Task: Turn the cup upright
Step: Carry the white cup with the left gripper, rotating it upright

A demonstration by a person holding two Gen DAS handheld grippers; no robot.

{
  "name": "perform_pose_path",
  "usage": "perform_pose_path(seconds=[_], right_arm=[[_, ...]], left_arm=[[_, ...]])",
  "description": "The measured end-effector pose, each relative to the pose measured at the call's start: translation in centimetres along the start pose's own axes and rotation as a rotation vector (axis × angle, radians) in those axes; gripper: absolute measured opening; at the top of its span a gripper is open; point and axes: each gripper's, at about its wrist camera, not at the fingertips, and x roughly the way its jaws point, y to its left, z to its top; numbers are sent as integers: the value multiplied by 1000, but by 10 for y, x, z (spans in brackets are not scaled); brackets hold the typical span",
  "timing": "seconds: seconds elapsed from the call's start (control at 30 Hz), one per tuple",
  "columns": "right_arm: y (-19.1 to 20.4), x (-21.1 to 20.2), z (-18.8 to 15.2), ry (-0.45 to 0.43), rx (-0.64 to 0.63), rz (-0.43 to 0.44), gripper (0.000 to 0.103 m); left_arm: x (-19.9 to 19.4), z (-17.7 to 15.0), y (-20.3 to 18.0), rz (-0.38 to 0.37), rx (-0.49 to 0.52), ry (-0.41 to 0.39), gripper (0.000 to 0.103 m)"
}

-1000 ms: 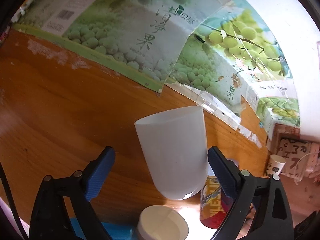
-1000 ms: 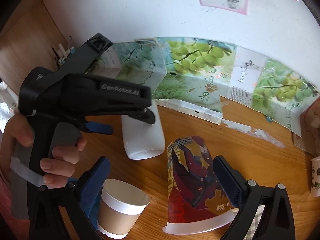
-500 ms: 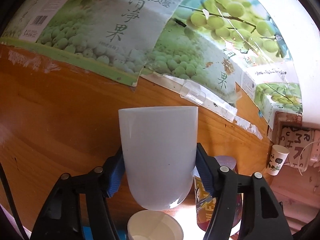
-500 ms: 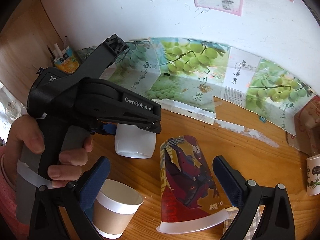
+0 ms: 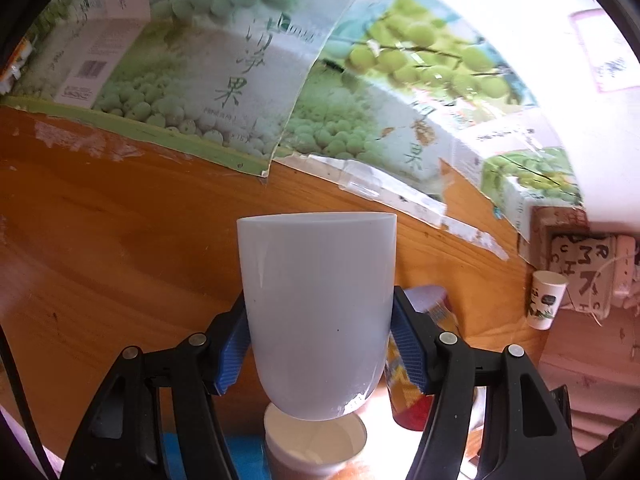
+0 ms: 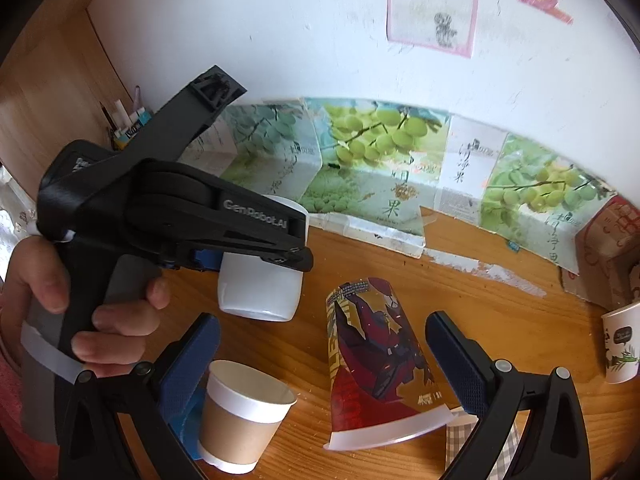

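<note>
My left gripper [image 5: 318,344] is shut on a plain white cup [image 5: 318,312] and holds it upright, rim up, above the wooden table [image 5: 100,248]. In the right wrist view the white cup [image 6: 260,292] hangs clear of the table, partly hidden by the left gripper's black body [image 6: 180,220]. A red printed cup [image 6: 376,364] stands upside down on the table. My right gripper [image 6: 320,356] is open and empty, with its fingers on either side of the red cup and not touching it.
A brown paper cup [image 6: 244,412] stands upright at the front left, below the white cup. A small white paper cup [image 6: 620,344] stands at the far right. Grape-printed cardboard [image 6: 368,168] lines the back wall. A checked cloth [image 6: 480,440] lies at the front right.
My left gripper closed on the white cup, which was tilted a second ago, and lifted it upright. The right gripper has stayed open around the red cup.
</note>
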Motion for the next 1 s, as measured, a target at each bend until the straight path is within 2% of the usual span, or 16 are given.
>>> perform_pose_path(seconds=[0.13,0.43,0.6,0.8,1.0], right_arm=[[2,-19,-3,-38,5,6,103],[-2,-70,-24,-108,48,-3,103],[-10,-98,-46,-156,118,5,103],[-21,-130,-79,-218,264,55,103],[-18,-148,-115,-231,297,44,103]], left_arm=[[-20,-12,-9,22,49,-23,68],[-67,-50,-27,-1,110,-87,68],[-90,-76,-42,-11,161,-126,68],[-108,-116,-53,23,219,-155,68],[-114,-159,-58,49,267,-159,68]])
